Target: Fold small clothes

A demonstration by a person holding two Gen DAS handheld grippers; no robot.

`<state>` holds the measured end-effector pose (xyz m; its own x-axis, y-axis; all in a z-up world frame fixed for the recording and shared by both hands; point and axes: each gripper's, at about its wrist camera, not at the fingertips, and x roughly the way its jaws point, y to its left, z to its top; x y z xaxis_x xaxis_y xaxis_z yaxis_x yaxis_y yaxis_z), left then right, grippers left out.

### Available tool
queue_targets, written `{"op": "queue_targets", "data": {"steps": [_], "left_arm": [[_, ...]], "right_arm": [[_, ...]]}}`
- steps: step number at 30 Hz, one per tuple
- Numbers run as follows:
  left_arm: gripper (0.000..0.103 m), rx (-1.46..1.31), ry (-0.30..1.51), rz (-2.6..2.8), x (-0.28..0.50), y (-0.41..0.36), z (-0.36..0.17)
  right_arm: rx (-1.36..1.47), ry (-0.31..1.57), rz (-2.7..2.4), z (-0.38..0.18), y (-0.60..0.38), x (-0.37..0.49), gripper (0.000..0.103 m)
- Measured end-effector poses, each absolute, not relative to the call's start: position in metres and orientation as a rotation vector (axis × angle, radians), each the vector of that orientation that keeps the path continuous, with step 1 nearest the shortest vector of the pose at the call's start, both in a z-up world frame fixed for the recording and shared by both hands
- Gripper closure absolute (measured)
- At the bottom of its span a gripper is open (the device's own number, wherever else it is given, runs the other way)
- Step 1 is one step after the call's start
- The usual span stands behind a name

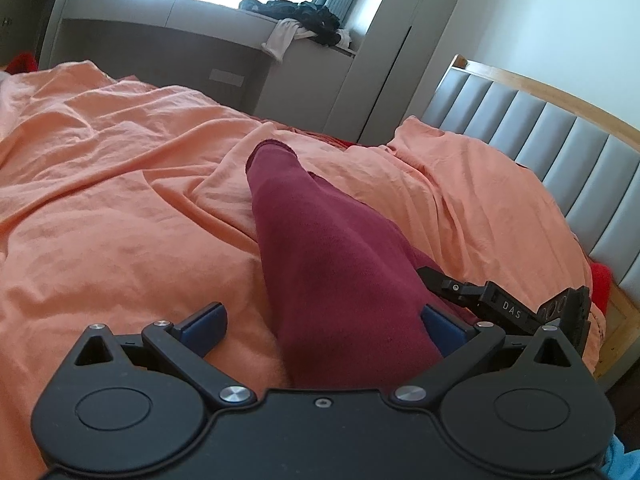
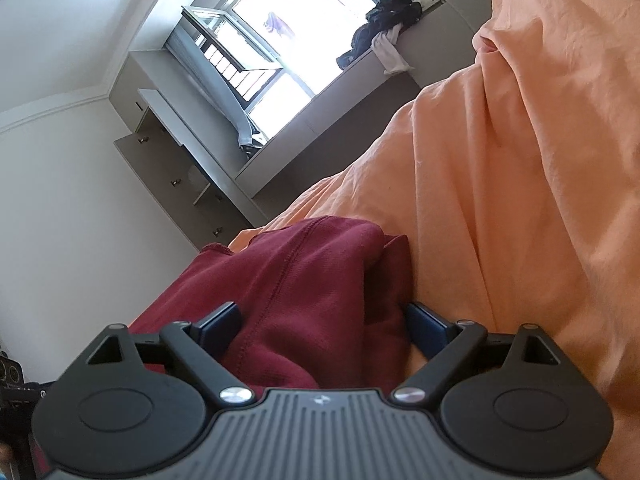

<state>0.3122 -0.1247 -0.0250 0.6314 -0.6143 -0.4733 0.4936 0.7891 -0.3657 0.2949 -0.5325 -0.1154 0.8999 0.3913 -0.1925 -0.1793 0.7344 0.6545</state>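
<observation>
A dark red garment (image 1: 320, 248) lies stretched lengthwise on the orange bedsheet (image 1: 100, 184). My left gripper (image 1: 320, 326) is open, its blue fingers (image 1: 208, 322) wide apart with the cloth's near end between them. The other gripper's black body (image 1: 520, 308) shows at the cloth's right edge. In the right wrist view, tilted sideways, the red garment (image 2: 304, 280) bunches between the blue fingers (image 2: 428, 330) of my right gripper (image 2: 324, 328), which is open; the jaws stand apart around the cloth without pinching it. The orange sheet (image 2: 520, 160) fills the right side.
A grey padded headboard (image 1: 560, 144) with a wooden frame stands at the right. A window ledge (image 1: 200, 16) behind the bed carries a heap of dark and white clothes (image 1: 304, 20). Grey cabinets (image 2: 172, 152) line the wall by the window.
</observation>
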Motion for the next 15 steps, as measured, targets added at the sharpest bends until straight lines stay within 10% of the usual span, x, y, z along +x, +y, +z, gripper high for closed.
{"op": "queue_targets", "data": {"steps": [15], "left_arm": [[0.0, -0.277, 0.634, -0.694, 0.321, -0.117, -0.025]], "right_arm": [[0.635, 0.382, 0.247, -0.095, -0.512, 0.29, 0.01]]}}
